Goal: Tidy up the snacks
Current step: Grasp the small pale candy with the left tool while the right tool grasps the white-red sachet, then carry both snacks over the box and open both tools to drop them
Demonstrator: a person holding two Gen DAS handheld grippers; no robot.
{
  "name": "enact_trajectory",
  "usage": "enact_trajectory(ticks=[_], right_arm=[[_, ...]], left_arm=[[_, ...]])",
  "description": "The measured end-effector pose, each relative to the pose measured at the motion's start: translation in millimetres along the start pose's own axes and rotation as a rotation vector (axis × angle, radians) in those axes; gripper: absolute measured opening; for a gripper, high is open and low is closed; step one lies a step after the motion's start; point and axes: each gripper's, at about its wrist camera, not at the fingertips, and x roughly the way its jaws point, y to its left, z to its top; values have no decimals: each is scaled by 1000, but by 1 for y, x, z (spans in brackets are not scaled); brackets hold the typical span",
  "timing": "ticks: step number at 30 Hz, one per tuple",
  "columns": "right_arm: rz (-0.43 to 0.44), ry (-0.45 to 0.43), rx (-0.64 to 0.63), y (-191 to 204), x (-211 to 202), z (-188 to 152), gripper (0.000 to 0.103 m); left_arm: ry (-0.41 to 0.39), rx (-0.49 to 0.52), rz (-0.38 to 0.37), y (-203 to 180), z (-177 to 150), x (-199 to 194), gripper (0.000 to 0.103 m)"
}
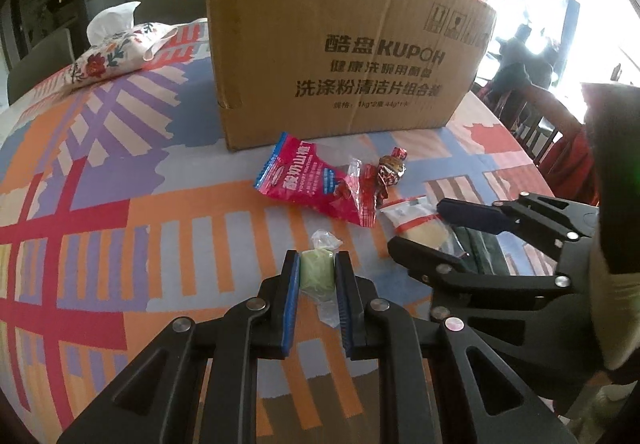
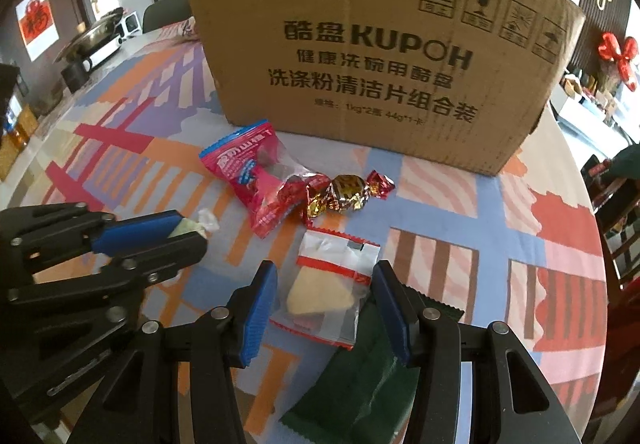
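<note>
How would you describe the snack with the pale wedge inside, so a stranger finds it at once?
Start at the cardboard box on the table. In front of it lies a gold candy; just nearer is a clear packet between the right gripper jaws. Only it has red stripes and a pale wedge.

We see a tablecloth (image 1: 120, 212) w/ orange, red, lilac & blue blocks plus cream stripes. Cardboard box (image 1: 340, 44) is brown w/ dark print. Snack packet (image 1: 304, 180) is pink-red w/ blue edge; candy (image 2: 348, 188) gold & dark-red foil; small sweet (image 1: 318, 272) pale green; wafer packet (image 2: 340, 284) clear w/ red stripe; dark green pouch (image 2: 360, 384). Tissue cover (image 1: 116, 52) white, floral. Gripper pads (image 1: 294, 304) blue on black.
</note>
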Motion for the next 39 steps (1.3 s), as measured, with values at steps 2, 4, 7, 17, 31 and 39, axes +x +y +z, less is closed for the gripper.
enact_trajectory(ticks=[2, 4, 7, 17, 31, 39], right_arm=[[-25, -2, -18, 2, 1, -1, 45], [-31, -11, -27, 3, 0, -2, 42], [-18, -18, -14, 1, -2, -2, 38], [18, -65, 35, -5, -28, -8, 36], [41, -249, 71, -15, -102, -7, 36], [37, -361, 88, -22, -143, 2, 36]], left_arm=[[-3, -3, 0, -1, 0, -2, 18], [-7, -8, 1, -2, -1, -5, 18], [-16, -16, 3, -3, -2, -10, 18], [-68, -35, 5, -6, -3, -35, 18], [-194, -18, 9, -23, 5, -92, 18], [-290, 19, 16, -33, 21, -127, 18]])
